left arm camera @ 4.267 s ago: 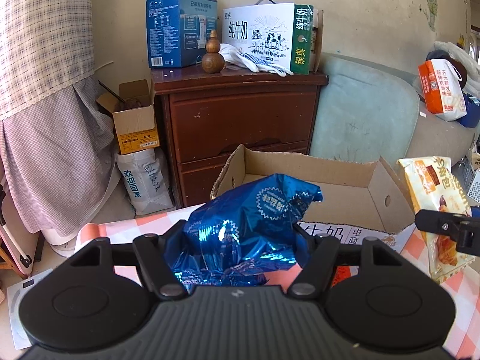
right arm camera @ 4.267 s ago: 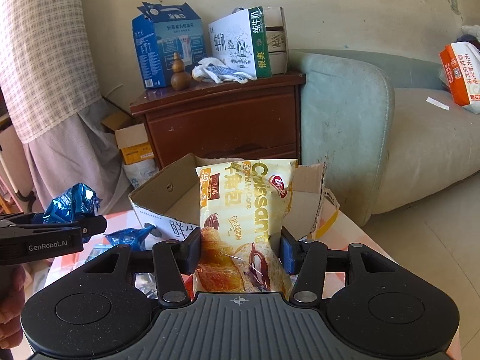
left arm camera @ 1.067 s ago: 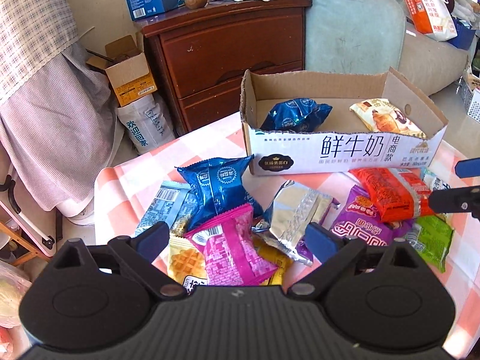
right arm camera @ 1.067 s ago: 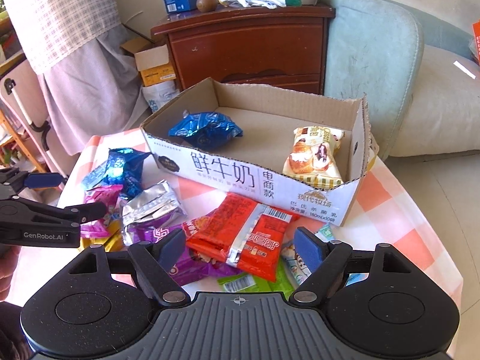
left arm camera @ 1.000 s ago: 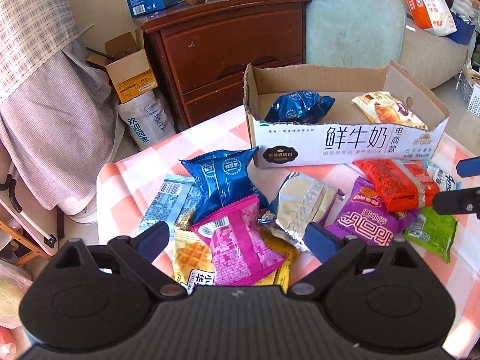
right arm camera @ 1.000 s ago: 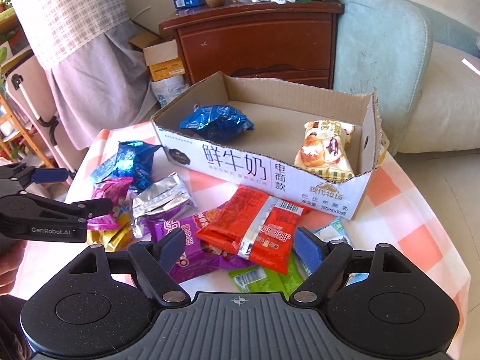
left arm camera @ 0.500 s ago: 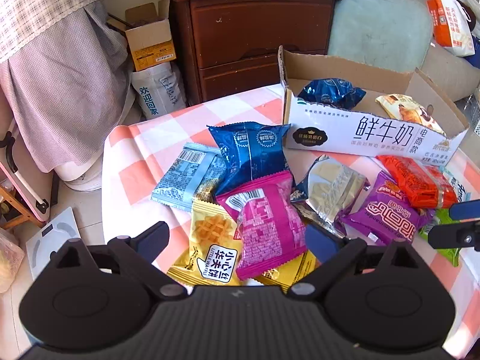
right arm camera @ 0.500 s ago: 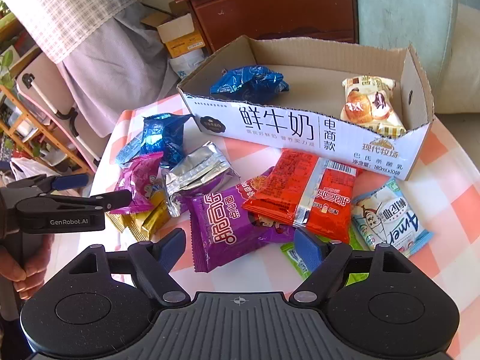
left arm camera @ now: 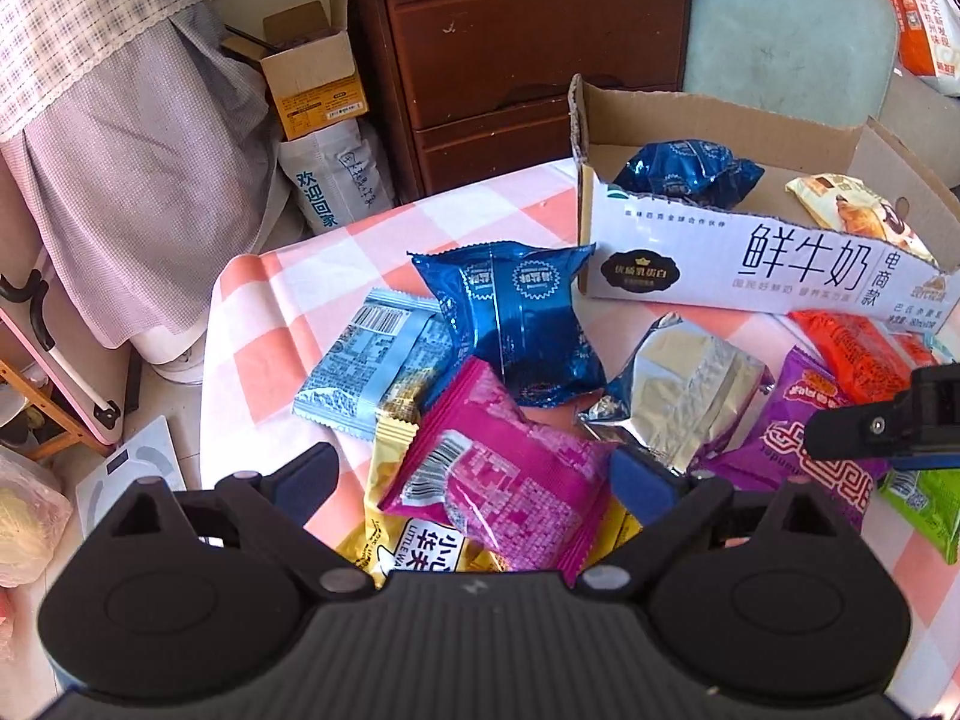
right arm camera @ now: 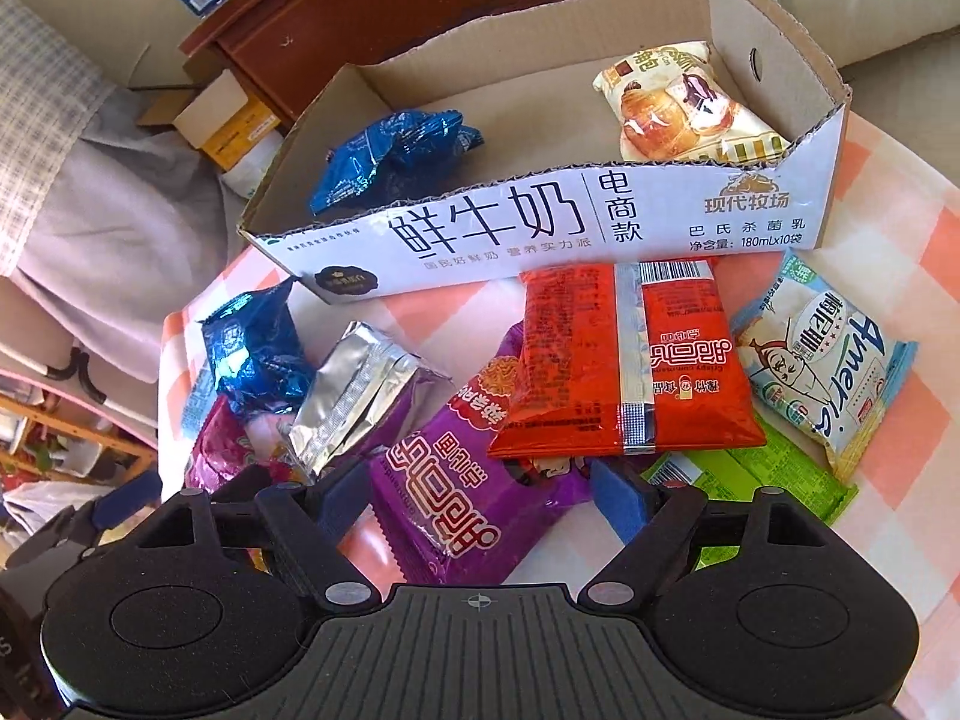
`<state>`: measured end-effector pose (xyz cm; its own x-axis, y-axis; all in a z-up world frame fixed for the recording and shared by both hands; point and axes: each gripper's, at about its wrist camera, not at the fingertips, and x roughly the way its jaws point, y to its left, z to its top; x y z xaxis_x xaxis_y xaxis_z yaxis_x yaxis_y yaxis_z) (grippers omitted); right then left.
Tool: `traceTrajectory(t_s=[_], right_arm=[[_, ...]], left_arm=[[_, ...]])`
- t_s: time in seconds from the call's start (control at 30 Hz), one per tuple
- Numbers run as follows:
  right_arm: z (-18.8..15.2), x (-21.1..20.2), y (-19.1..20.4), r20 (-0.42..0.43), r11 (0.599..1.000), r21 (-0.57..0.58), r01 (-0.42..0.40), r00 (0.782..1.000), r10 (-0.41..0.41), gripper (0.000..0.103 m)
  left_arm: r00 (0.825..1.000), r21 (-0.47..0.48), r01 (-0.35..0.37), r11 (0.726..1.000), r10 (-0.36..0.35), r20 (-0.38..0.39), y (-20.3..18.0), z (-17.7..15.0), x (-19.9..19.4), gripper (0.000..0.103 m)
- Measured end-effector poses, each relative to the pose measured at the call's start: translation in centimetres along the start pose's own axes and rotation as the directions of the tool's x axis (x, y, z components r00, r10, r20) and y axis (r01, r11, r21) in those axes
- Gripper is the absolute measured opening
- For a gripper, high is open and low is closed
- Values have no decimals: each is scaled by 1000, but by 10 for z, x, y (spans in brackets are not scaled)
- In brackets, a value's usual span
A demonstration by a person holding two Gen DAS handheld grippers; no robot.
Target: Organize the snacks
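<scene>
A cardboard box (left arm camera: 720,264) (right arm camera: 540,222) on the checked table holds a crumpled blue packet (right arm camera: 390,156) and a croissant packet (right arm camera: 678,102). Loose snack packets lie in a heap in front of it. My left gripper (left arm camera: 474,474) is open low over the heap, with a pink packet (left arm camera: 510,480) lying between its fingers, on a yellow waffle packet (left arm camera: 414,540). My right gripper (right arm camera: 480,504) is open over a purple packet (right arm camera: 468,480), which lies partly under a red packet (right arm camera: 624,360). Neither packet is pinched.
Also in the heap are a flat blue packet (left arm camera: 516,324), a silver one (left arm camera: 684,396), a light-blue one (left arm camera: 372,366), a white-and-blue one (right arm camera: 828,360) and a green one (right arm camera: 762,474). A wooden dresser (left arm camera: 528,48) and a sofa (left arm camera: 792,30) stand behind the table.
Both grippers let go of the blue and croissant packets, which now lie in the box. Both have since sunk towards the heap, and the right one has rolled.
</scene>
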<state>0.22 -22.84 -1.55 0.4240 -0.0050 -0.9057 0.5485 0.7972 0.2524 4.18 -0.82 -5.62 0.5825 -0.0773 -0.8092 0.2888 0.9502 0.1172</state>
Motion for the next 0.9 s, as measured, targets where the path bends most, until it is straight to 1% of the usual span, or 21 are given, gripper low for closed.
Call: traceTrajectory(t_s=[0.13,0.2,0.23,0.27,0.33,0.37,0.4,0.47,0.57,0.67,0.73,0.83,0.9], right_arm=[[0,5,7,39,999,20,38,999,-39,82],[-1,9,10,48,999,4,52,997,-52,82],[-2,10,12,52,998,-14,59,997,-58,80],[-4,12,14,55,997,-34,65,996,-64,76],[-6,15,15,52,995,-70,77,996,-73,68],[-7,16,13,45,994,-89,64,997,-61,65],[-8,16,12,44,993,-102,54,998,-50,62],[-9,13,11,47,987,-159,38,998,-31,53],[-11,9,8,42,971,-240,16,999,-6,48],[-14,6,4,6,947,-320,-25,1000,29,46],[-17,4,2,-3,932,-361,-37,999,38,45],[-24,4,3,-53,890,-452,-58,998,38,45],[-28,3,5,-61,868,-494,-57,998,31,45]], left_arm=[[1000,26,-27,999,27,7,-2,-1,3,96],[1000,30,-29,999,29,8,-2,-3,3,95],[1000,27,-26,999,26,4,0,-4,3,92],[1000,22,-18,1000,18,-1,2,-5,3,87],[1000,11,4,1000,-4,-11,6,-6,4,81],[1000,6,14,1000,-14,-15,7,-7,4,77],[1000,3,20,1000,-20,-19,9,-8,4,75],[999,1,26,1000,-26,-23,13,-11,3,70],[999,-2,37,999,-37,-29,19,-14,2,67],[998,-10,54,998,-54,-32,24,-17,0,65],[997,-16,67,998,-67,-33,26,-19,-2,64],[996,-22,76,997,-77,-36,27,-19,-4,64],[996,-25,81,996,-82,-32,28,-19,-5,64]])
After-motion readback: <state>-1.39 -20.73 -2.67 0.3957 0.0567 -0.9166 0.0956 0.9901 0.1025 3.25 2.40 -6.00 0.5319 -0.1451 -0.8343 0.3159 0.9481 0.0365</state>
